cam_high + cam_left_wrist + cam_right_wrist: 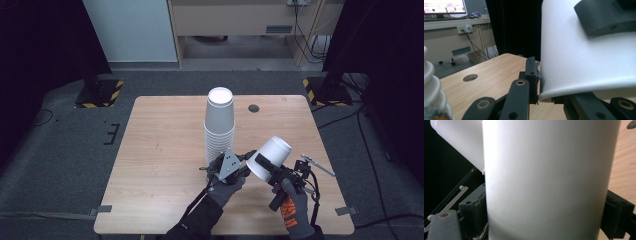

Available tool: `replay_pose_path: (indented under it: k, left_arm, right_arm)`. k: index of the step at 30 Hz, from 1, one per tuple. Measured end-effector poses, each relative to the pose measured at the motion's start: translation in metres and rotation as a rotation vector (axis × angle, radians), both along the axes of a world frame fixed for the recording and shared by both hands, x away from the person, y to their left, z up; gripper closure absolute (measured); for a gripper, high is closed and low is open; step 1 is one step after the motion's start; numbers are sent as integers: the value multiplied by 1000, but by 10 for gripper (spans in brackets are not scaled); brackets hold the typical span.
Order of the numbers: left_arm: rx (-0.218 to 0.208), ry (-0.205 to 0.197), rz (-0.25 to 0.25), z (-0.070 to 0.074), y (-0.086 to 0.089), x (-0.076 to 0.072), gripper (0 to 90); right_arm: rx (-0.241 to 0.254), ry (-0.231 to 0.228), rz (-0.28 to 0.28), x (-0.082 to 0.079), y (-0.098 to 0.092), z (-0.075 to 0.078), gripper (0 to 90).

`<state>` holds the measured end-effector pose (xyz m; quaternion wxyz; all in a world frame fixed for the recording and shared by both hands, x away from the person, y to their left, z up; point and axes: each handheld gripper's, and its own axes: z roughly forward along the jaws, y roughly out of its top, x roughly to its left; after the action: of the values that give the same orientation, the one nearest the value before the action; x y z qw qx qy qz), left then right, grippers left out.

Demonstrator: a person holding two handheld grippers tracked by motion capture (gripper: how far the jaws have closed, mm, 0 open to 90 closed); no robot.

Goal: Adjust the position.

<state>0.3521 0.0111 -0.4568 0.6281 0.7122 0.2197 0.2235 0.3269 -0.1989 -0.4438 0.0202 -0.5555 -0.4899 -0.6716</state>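
Right gripper (264,165) is clamping a smooth white paper cup (270,156), tilted over the wood-grain bench (160,150). Left gripper (248,159) jaws are pinching its rim, beside the ribbed cup stack (219,125).

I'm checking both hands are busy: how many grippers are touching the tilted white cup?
2. The right gripper clamps the tilted cup across its wall, above the table's near right part; the left gripper pinches the cup's rim, just right of the cup stack.

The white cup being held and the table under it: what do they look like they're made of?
The white cup looks like matte paper, possibly thinly coated: smooth, dull wall, thin rolled rim. The table looks like light wood or wood-look laminate: pale grain lines, low sheen; the pictures can't settle which.
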Motion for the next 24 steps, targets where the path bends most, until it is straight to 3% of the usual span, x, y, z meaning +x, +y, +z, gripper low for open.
replay_pose_path:
  k: [24]
  left_arm:
    - [25, 27, -37, 2, 8, -9, 837]
  right_arm:
    - [-17, -39, -12, 3, -3, 1, 99]
